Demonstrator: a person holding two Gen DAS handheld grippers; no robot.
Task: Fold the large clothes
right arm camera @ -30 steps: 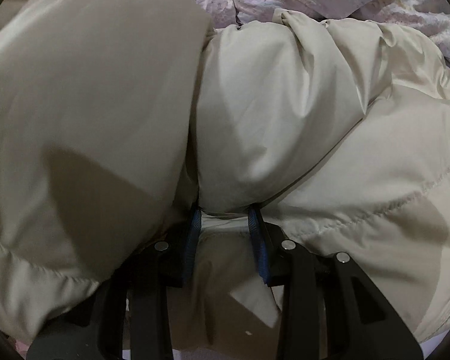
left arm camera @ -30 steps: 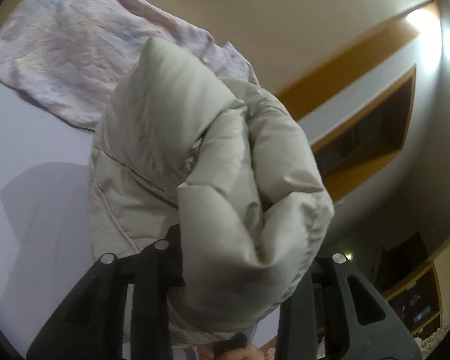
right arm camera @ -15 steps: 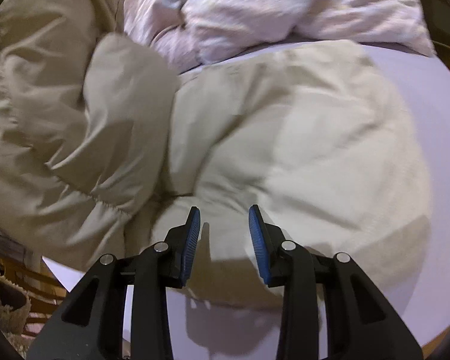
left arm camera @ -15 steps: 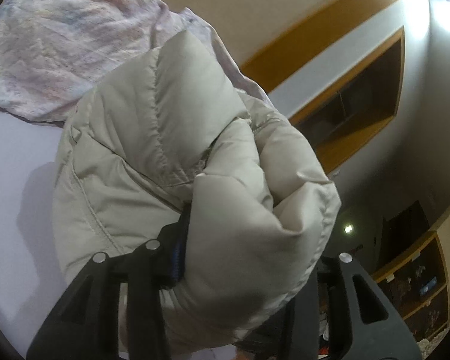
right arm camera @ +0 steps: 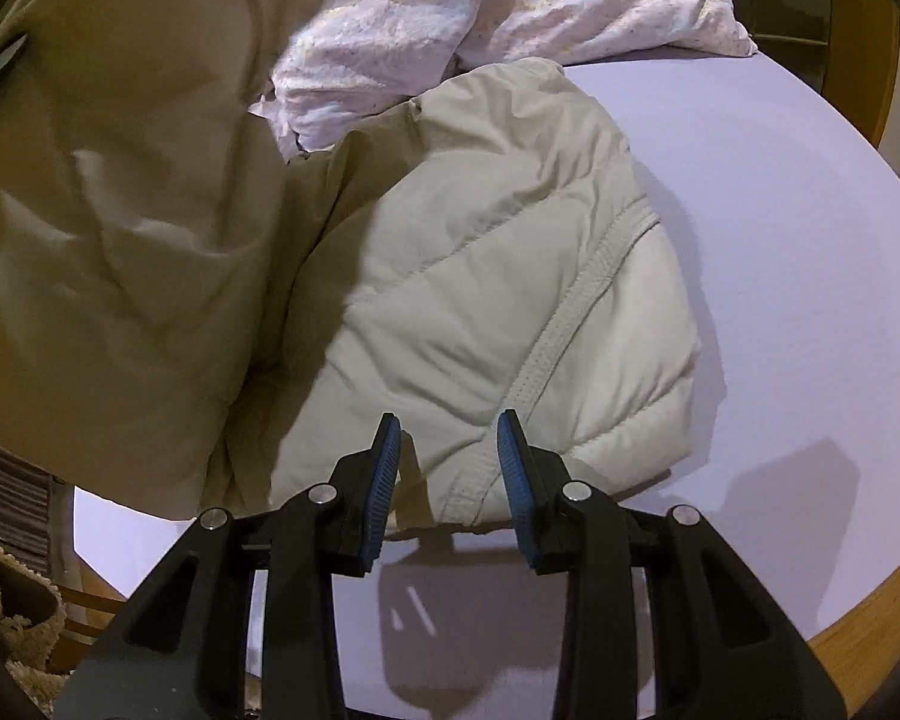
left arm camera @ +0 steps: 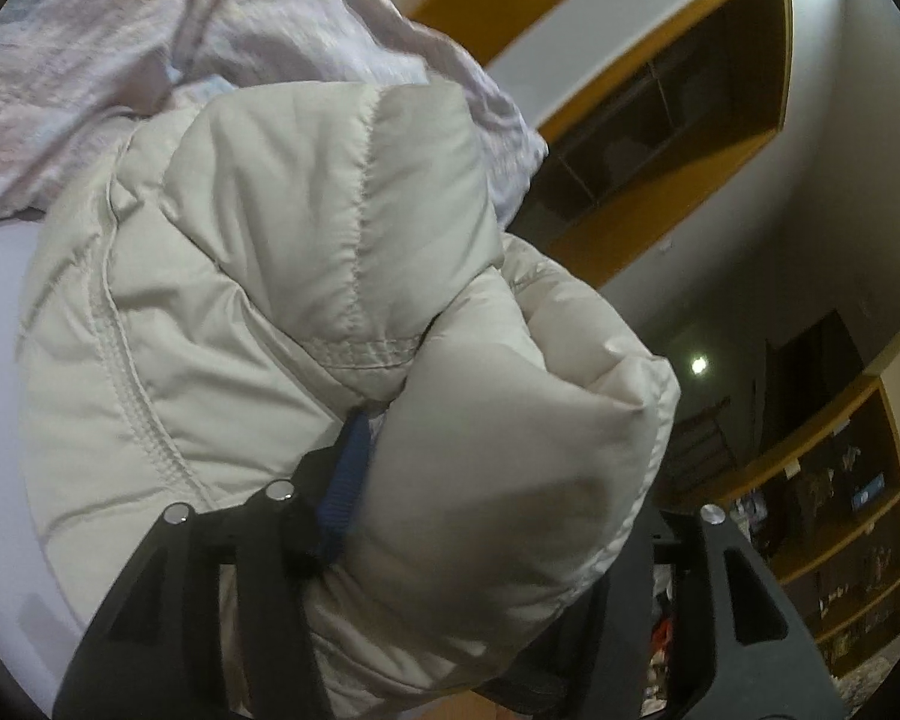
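- The left gripper (left arm camera: 426,480) clamps a bunched fold of the cream puffer jacket (left arm camera: 306,276).
- The right gripper (right arm camera: 450,456) gapes empty just above the jacket's hem on the surface (right arm camera: 780,252).
- No readable writing.

Pale walls (left arm camera: 858,138) with orange-framed dark shelving (left arm camera: 678,120); white round table (right arm camera: 780,300).

Left hand-held gripper (left arm camera: 450,480) right finger buried under jacket (left arm camera: 306,312) — shelf contents (left arm camera: 834,516) too small.
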